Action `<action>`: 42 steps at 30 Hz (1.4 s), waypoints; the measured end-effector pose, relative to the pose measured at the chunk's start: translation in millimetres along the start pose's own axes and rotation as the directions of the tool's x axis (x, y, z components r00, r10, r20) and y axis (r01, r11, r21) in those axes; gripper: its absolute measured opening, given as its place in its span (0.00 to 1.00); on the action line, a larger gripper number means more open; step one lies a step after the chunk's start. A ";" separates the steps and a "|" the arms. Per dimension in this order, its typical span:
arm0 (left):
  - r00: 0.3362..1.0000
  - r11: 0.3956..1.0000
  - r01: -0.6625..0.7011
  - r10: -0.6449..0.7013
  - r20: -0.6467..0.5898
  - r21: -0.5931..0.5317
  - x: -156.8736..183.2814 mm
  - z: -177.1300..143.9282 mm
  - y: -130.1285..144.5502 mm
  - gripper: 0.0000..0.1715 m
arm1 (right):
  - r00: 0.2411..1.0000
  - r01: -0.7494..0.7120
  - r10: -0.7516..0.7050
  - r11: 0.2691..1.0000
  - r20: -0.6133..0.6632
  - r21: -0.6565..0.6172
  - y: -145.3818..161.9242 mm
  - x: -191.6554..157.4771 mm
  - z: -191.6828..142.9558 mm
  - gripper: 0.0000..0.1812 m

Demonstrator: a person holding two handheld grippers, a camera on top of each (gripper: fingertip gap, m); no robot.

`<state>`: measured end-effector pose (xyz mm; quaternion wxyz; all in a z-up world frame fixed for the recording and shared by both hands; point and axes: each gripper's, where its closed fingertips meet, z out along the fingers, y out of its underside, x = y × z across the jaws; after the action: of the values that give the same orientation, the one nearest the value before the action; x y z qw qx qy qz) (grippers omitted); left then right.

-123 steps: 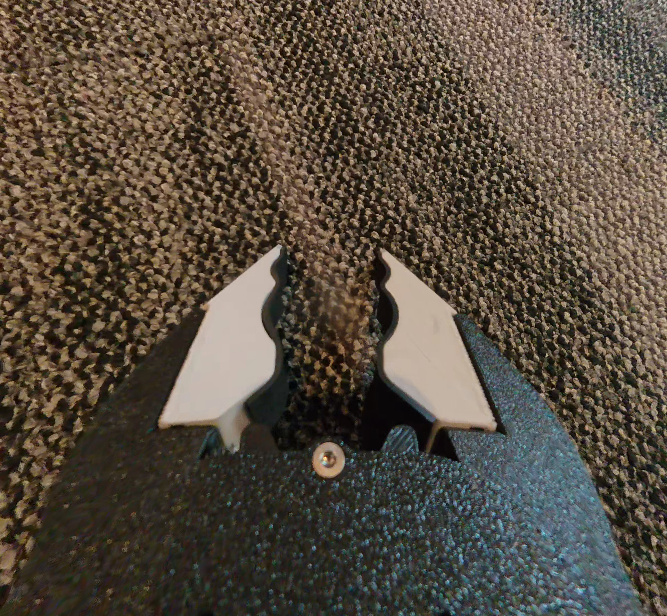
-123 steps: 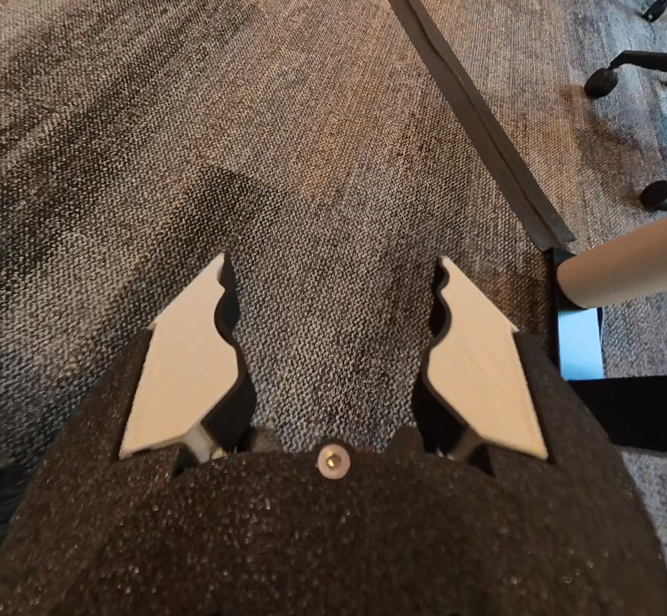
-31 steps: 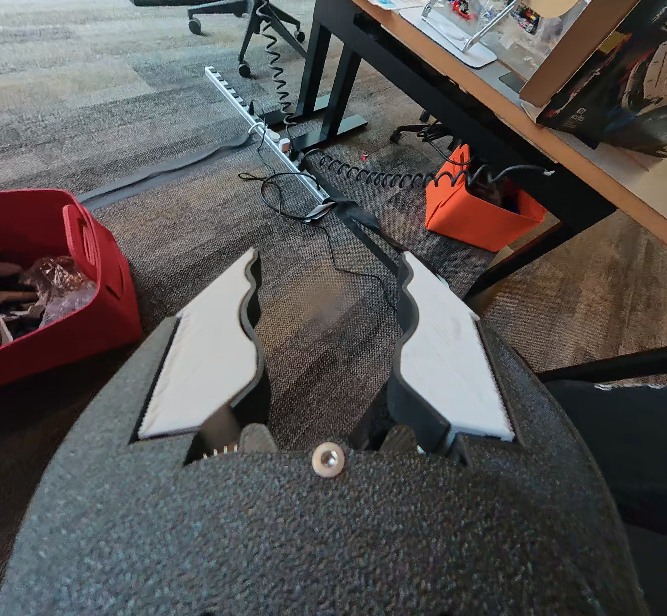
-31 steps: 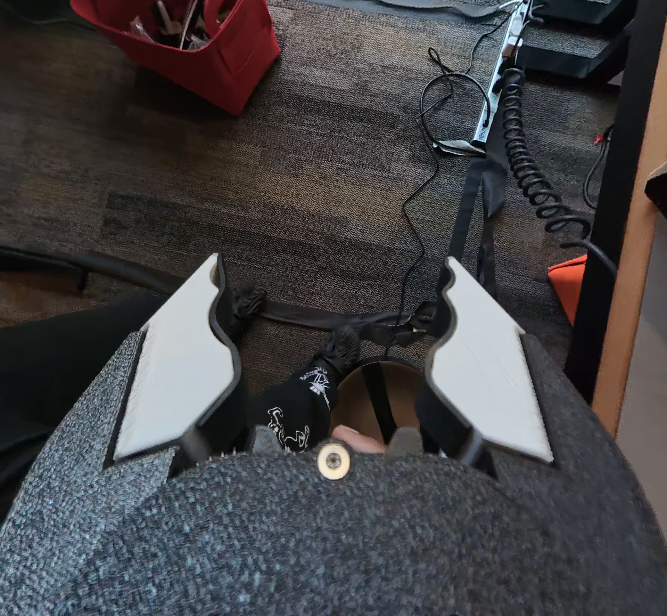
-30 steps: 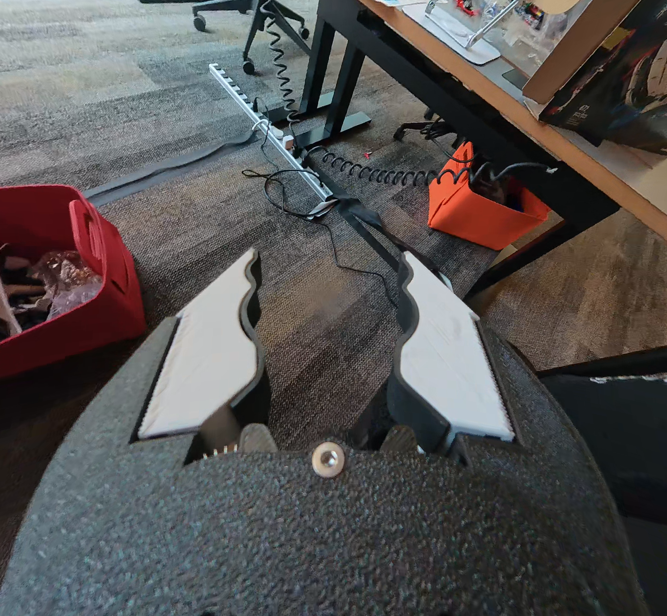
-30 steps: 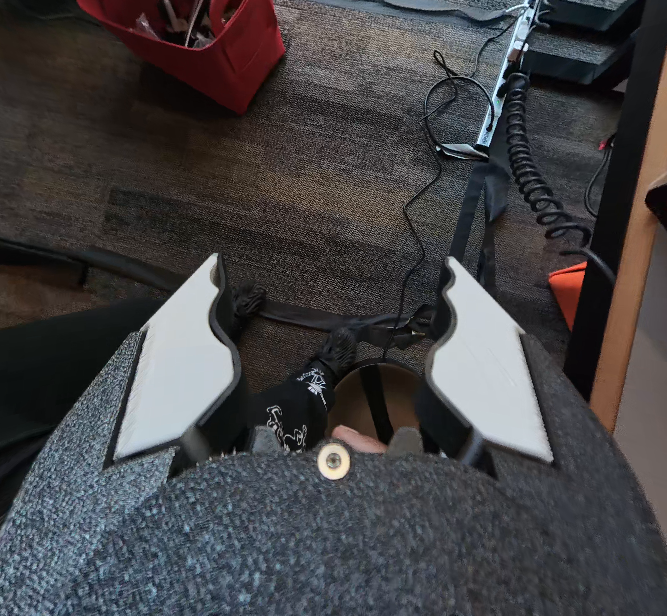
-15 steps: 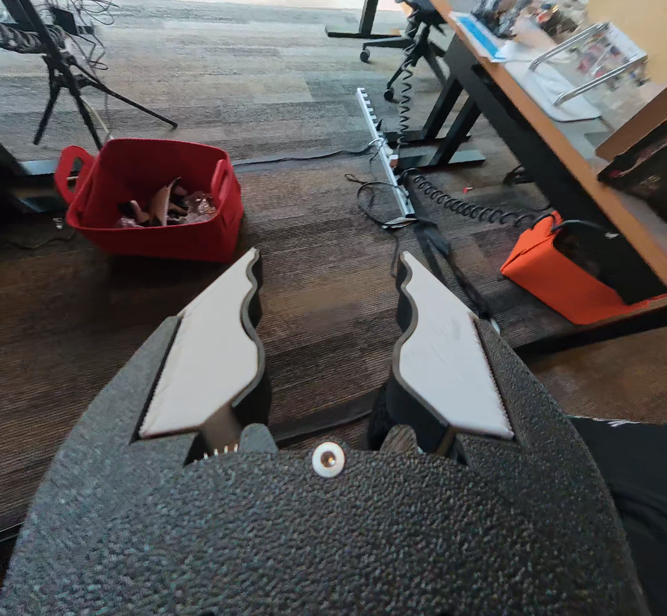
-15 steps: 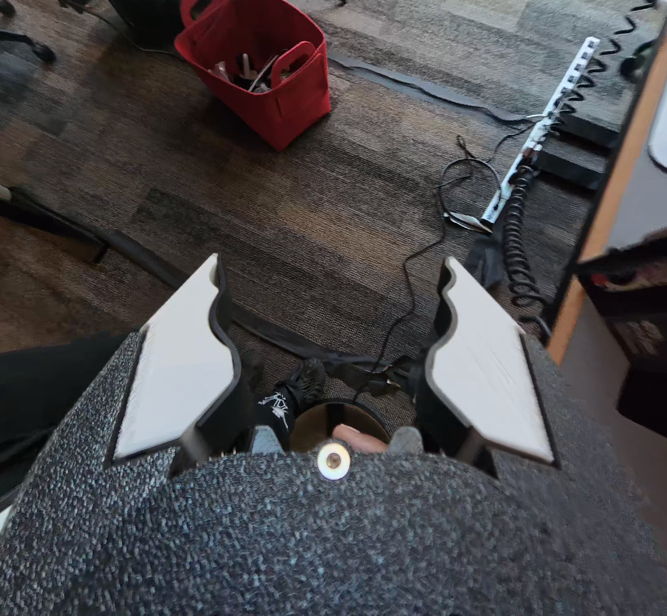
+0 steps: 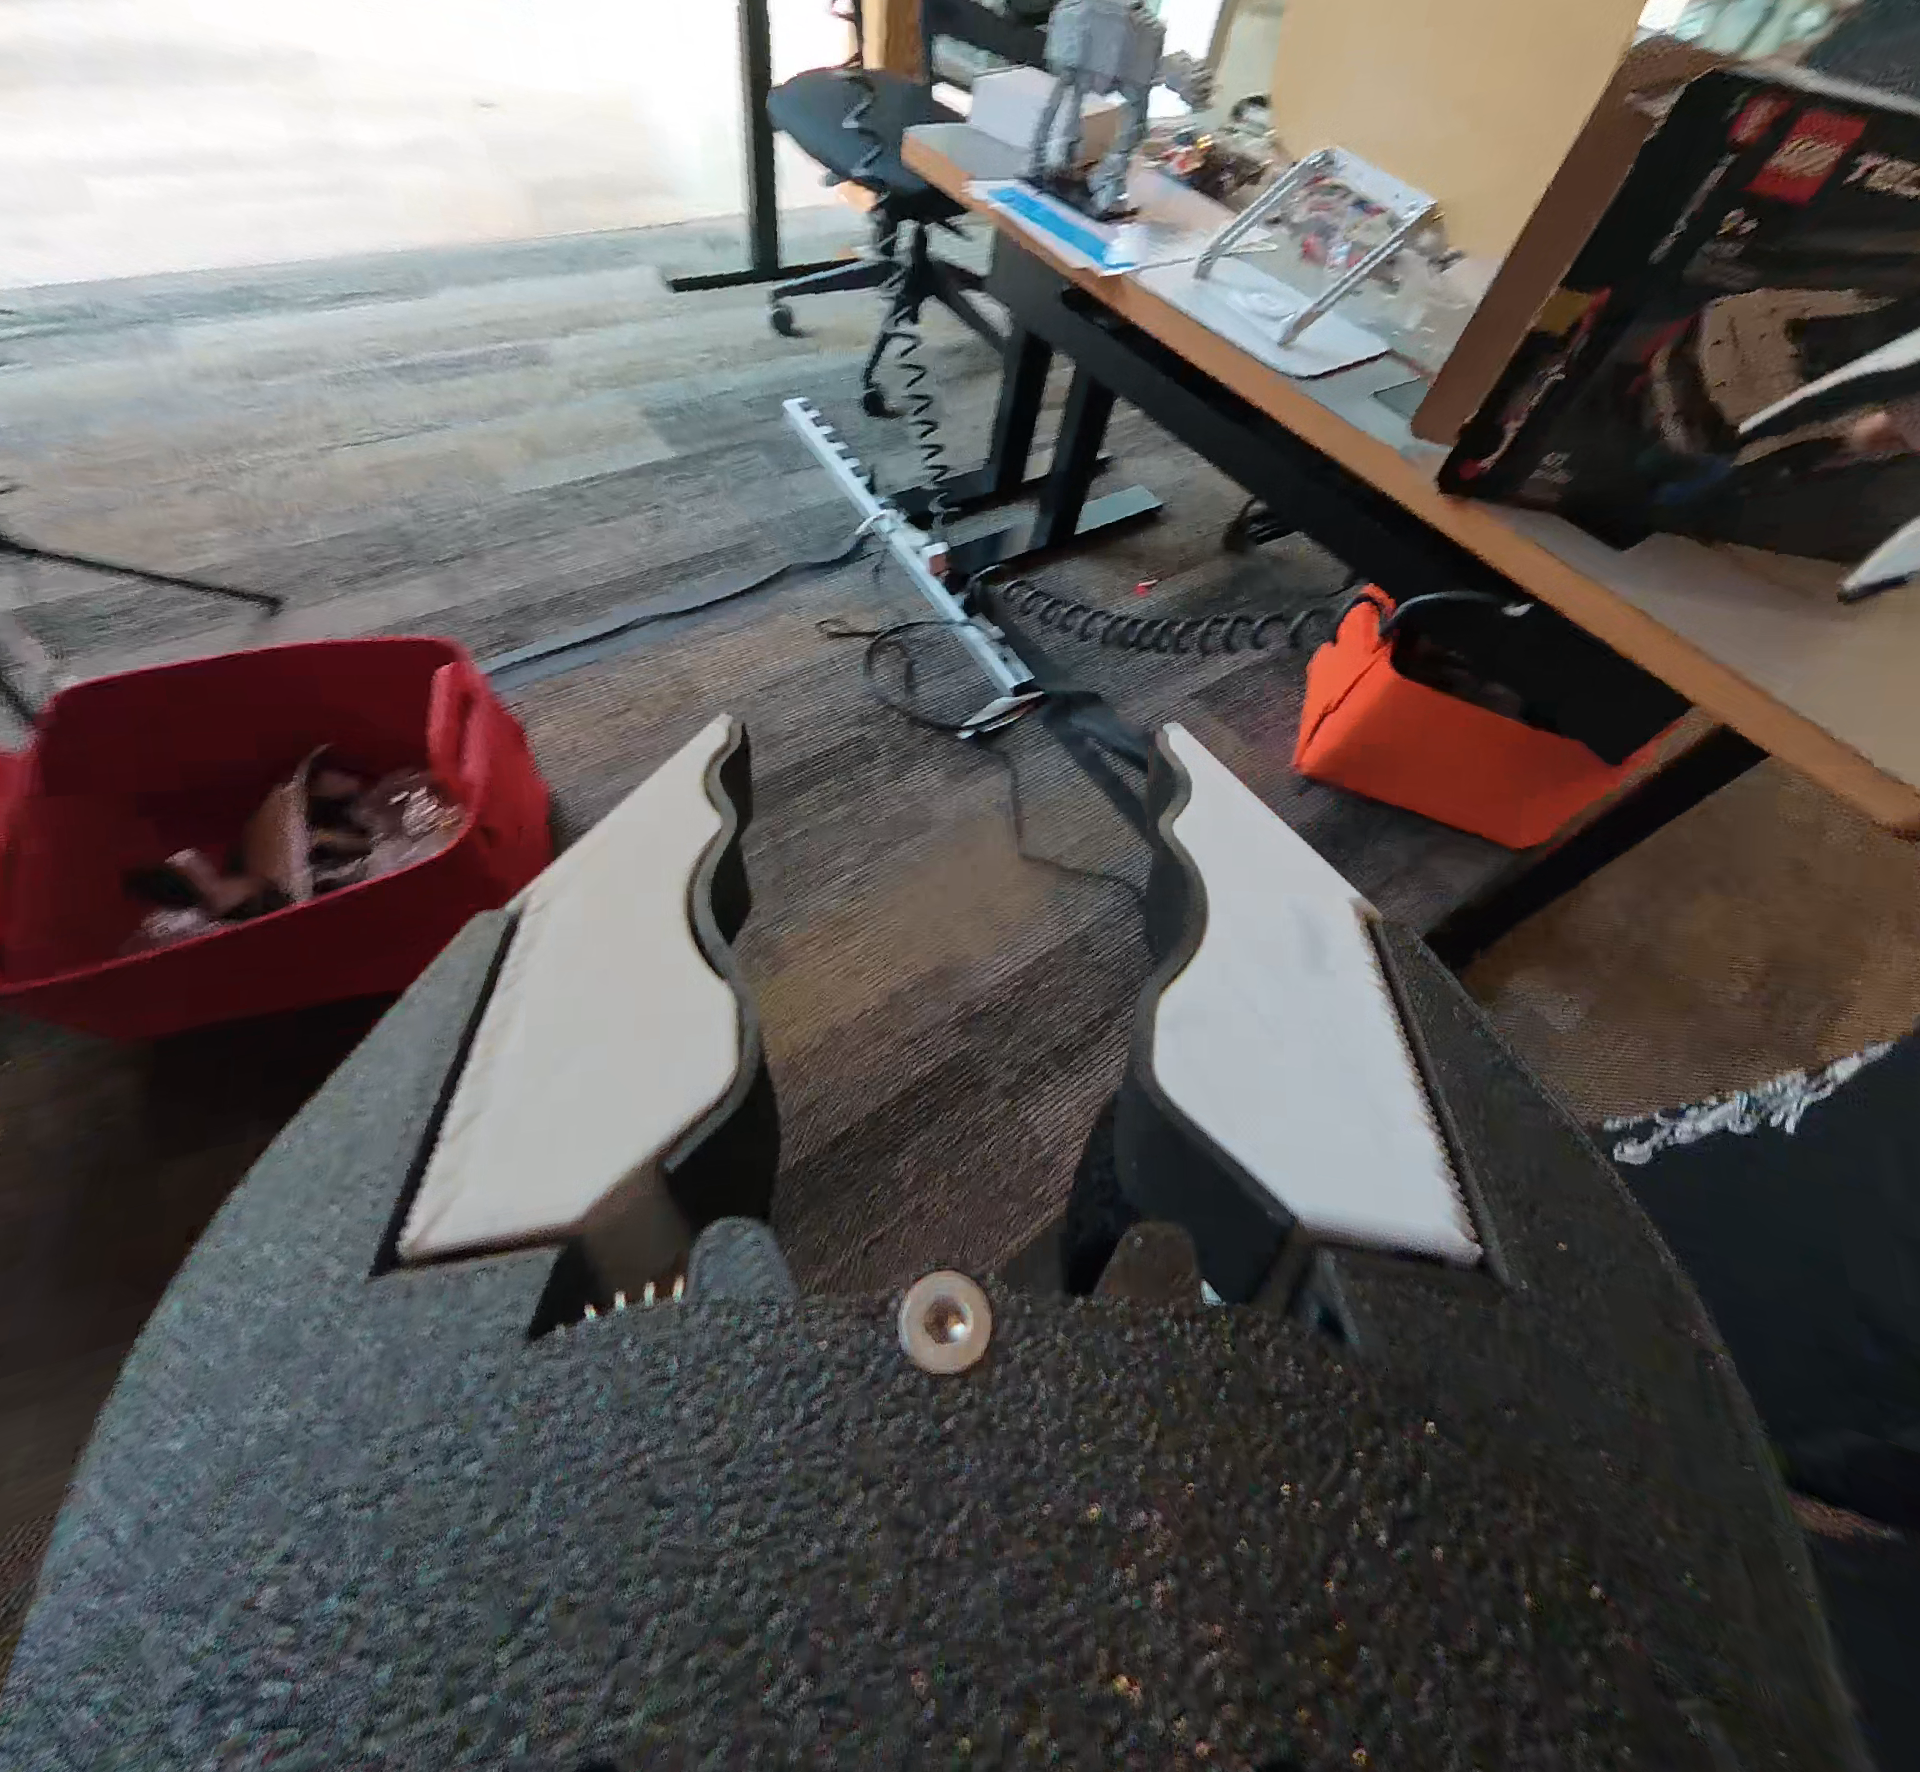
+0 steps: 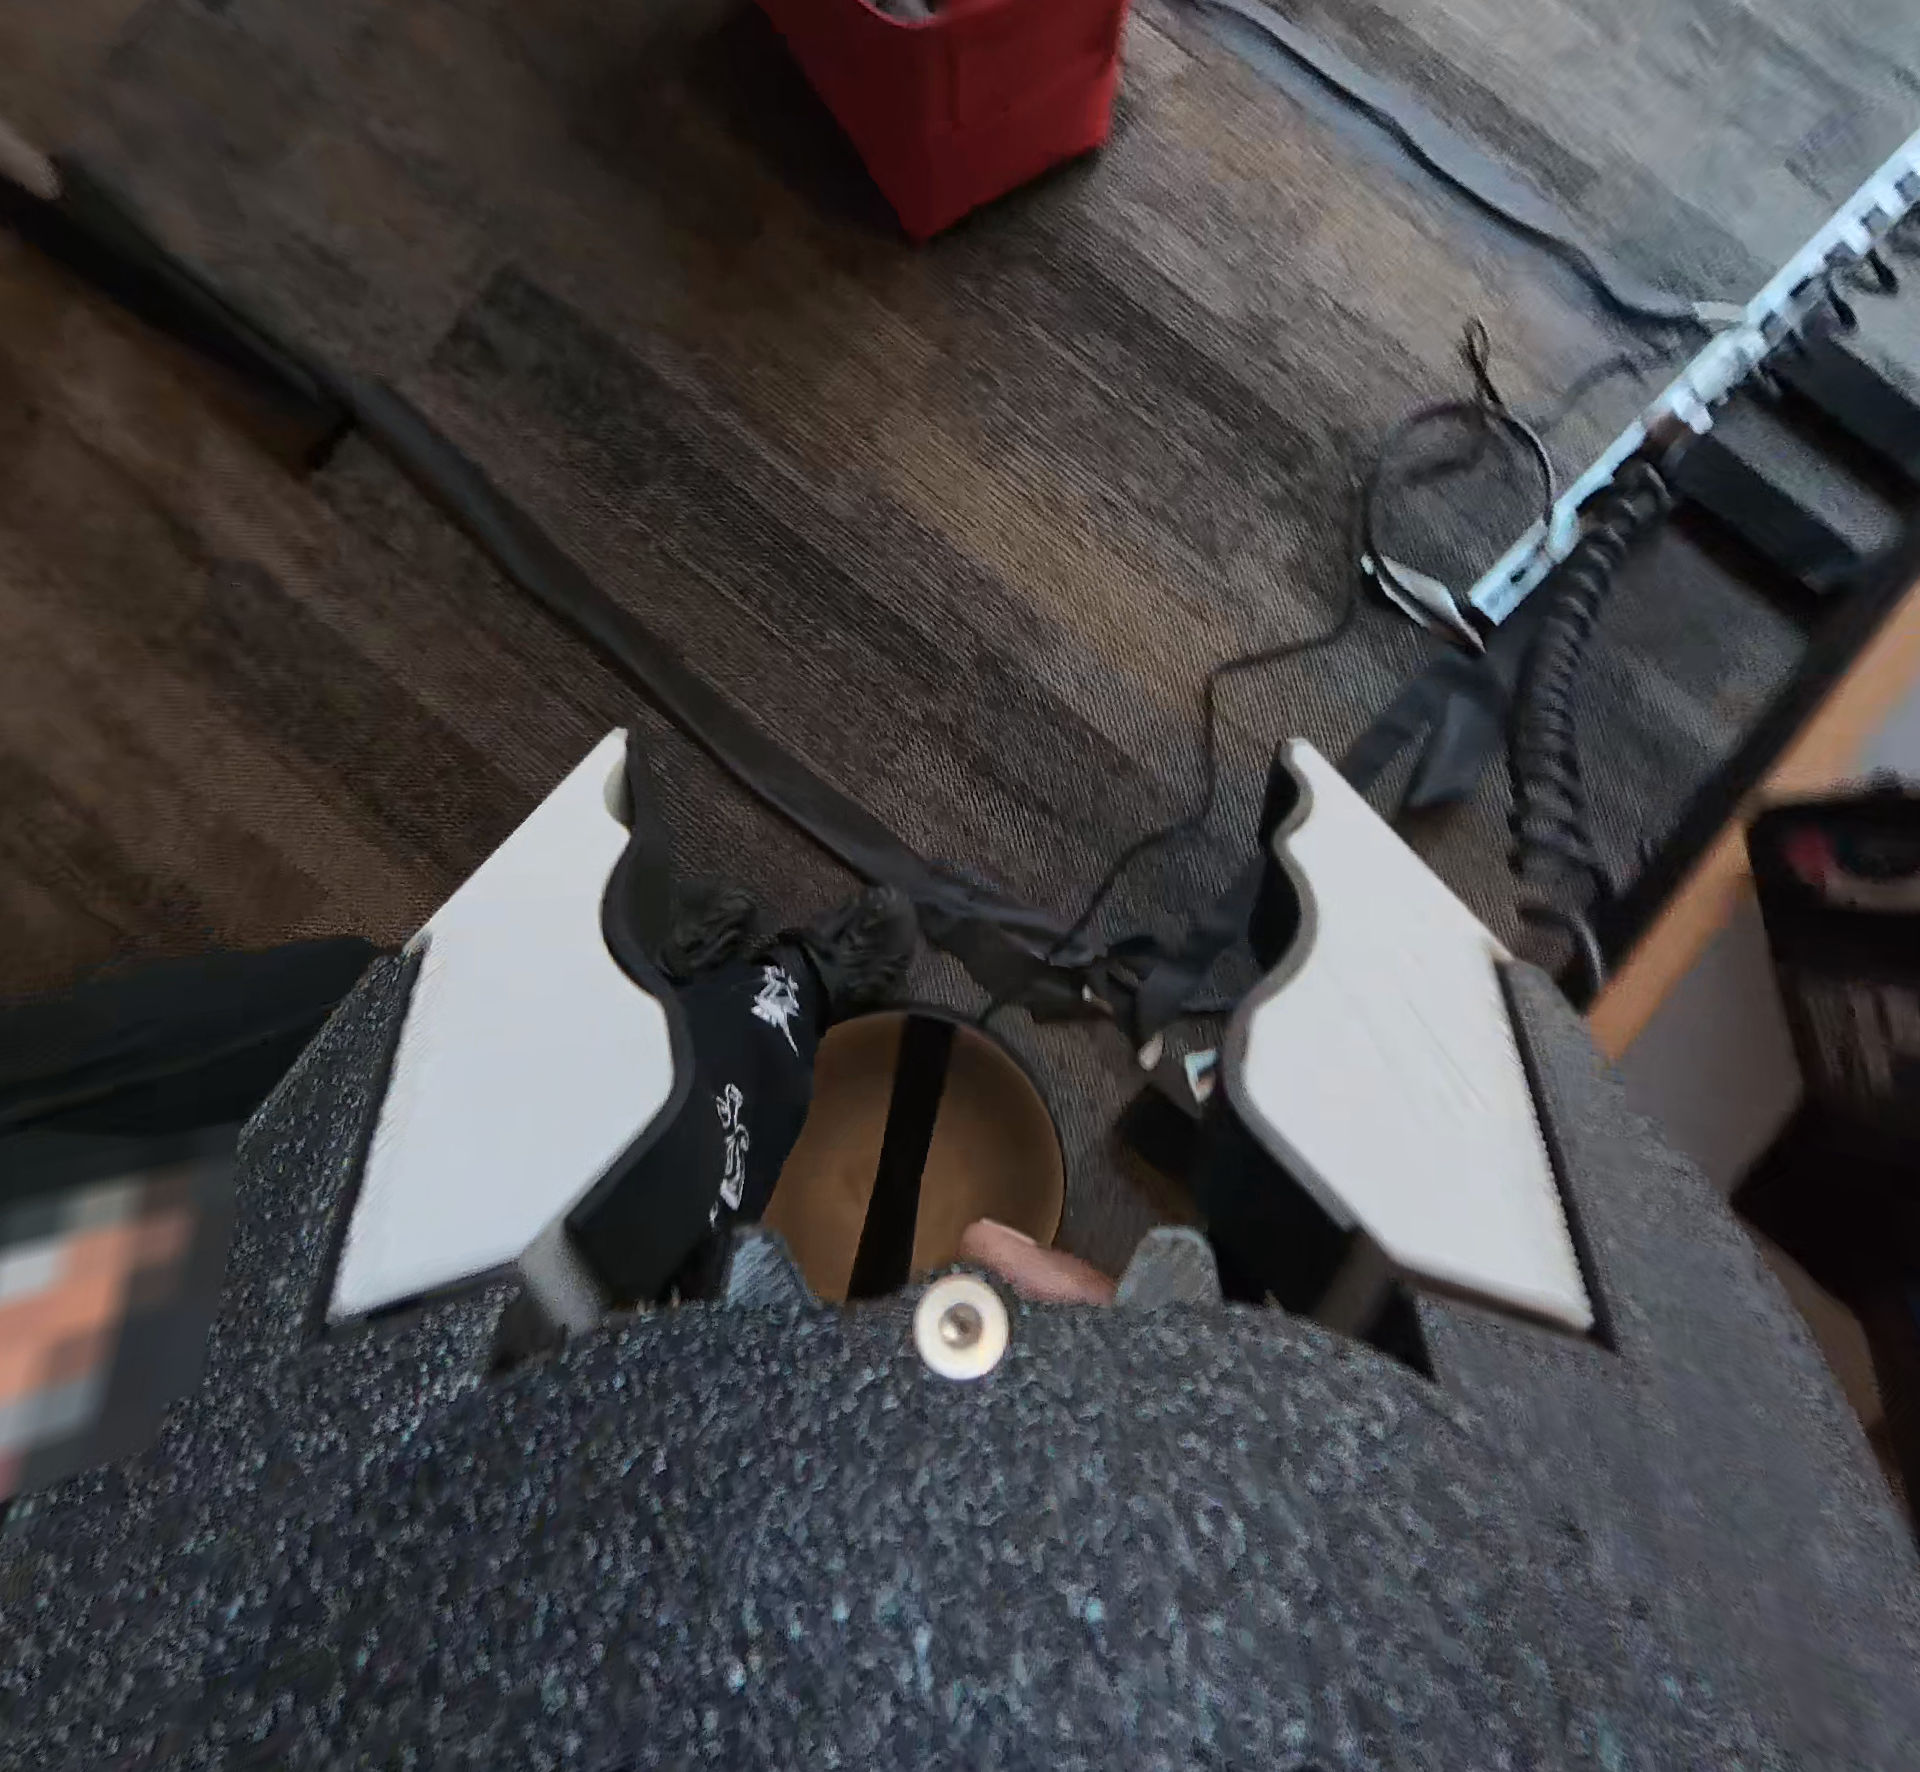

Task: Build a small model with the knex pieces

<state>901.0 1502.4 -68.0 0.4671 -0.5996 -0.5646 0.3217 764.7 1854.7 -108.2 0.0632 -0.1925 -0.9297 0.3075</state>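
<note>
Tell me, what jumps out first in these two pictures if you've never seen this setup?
The red basket of odds and ends on the grey carpet, left of the open, empty left gripper. To the right, an orange bag sits under a wooden desk bearing a grey walker model. The right gripper, also open and empty, points down at the floor, above a black patterned sock.

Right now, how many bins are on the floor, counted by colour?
Red bin: 1
Orange bin: 1
Total: 2
</note>
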 end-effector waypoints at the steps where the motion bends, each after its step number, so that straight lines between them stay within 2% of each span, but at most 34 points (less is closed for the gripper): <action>1: 0.999 1.000 0.006 -0.005 0.047 -0.018 -5.5 -26.5 4.9 0.45 | 0.999 0.026 -0.026 0.999 0.031 0.022 -15.3 -7.2 10.3 0.63; 5: 0.961 0.990 0.072 -0.036 0.273 -0.123 -13.6 -151.7 33.8 0.45 | 0.985 0.089 -0.106 0.988 0.137 0.126 -72.9 -42.5 43.8 0.63; 8: 0.889 0.969 0.183 -0.091 0.448 -0.166 6.7 -239.7 53.8 0.45 | 0.975 0.067 -0.106 0.979 0.196 0.192 -98.6 -68.4 55.5 0.63; 11: 0.805 0.957 0.262 -0.147 0.575 -0.123 44.6 -287.7 53.9 0.45 | 0.969 0.033 -0.088 0.972 0.232 0.235 -111.5 -87.2 53.6 0.63; 12: 0.793 0.959 0.265 -0.159 0.588 -0.097 57.1 -289.6 51.0 0.44 | 0.968 0.016 -0.075 0.971 0.240 0.238 -112.6 -90.5 50.8 0.63; 14: 0.802 0.961 0.260 -0.162 0.575 -0.092 71.4 -270.6 50.3 0.43 | 0.966 -0.014 -0.049 0.971 0.255 0.239 -110.0 -92.9 39.3 0.63; 16: 0.845 0.967 0.253 -0.201 0.496 -0.040 67.4 -223.5 40.7 0.43 | 0.976 0.006 -0.057 0.972 0.211 0.234 -95.0 -81.1 22.7 0.63; 20: 0.948 0.984 0.177 -0.180 0.263 0.035 41.3 -108.4 8.6 0.44 | 0.998 0.012 -0.022 0.988 0.067 0.152 -39.8 -35.2 -15.5 0.63; 23: 0.988 0.996 0.085 -0.089 0.127 0.039 26.4 -57.8 -11.0 0.44 | 0.999 0.032 -0.036 0.993 0.036 0.113 -23.0 -17.9 -27.7 0.62; 25: 0.995 0.999 0.033 -0.034 0.090 0.013 25.8 -58.3 -22.2 0.44 | 0.994 0.076 -0.084 0.991 0.076 0.108 -31.5 -20.0 -11.0 0.62; 28: 0.989 0.997 0.034 -0.024 0.148 -0.067 32.2 -109.0 -22.1 0.45 | 0.965 0.128 -0.160 0.979 0.206 0.161 -68.6 -49.9 36.3 0.63; 31: 0.950 0.980 0.137 -0.089 0.299 -0.145 52.0 -185.1 -2.5 0.45 | 0.937 0.099 -0.174 0.965 0.305 0.244 -104.3 -83.3 70.8 0.63; 33: 0.896 0.958 0.222 -0.127 0.425 -0.181 72.0 -226.4 15.1 0.45 | 0.924 0.051 -0.148 0.962 0.353 0.269 -113.2 -98.3 79.3 0.63; 35: 0.823 0.944 0.309 -0.204 0.531 -0.117 91.3 -246.6 20.3 0.44 | 0.920 0.028 -0.134 0.960 0.369 0.279 -114.1 -105.0 75.3 0.63; 37: 0.769 0.938 0.336 -0.219 0.600 -0.089 100.8 -241.3 24.8 0.44 | 0.928 0.015 -0.117 0.960 0.354 0.280 -110.0 -102.1 64.6 0.63; 39: 0.735 0.937 0.350 -0.272 0.621 -0.004 95.6 -214.1 13.4 0.44 | 0.943 0.005 -0.095 0.962 0.320 0.272 -100.8 -91.3 53.6 0.64; 40: 0.735 0.936 0.349 -0.303 0.607 0.044 89.1 -193.7 2.2 0.44 | 0.951 0.005 -0.087 0.964 0.298 0.267 -95.1 -83.3 48.2 0.64; 42: 0.778 0.949 0.309 -0.289 0.558 0.061 74.7 -145.3 -21.5 0.46 | 0.966 -0.001 -0.067 0.965 0.249 0.263 -84.0 -63.1 38.9 0.64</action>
<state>1037.2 1545.3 14.3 0.3158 -0.3892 -0.7698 0.3952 786.7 1746.4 -89.3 -0.0275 -0.1256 -0.8846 0.4482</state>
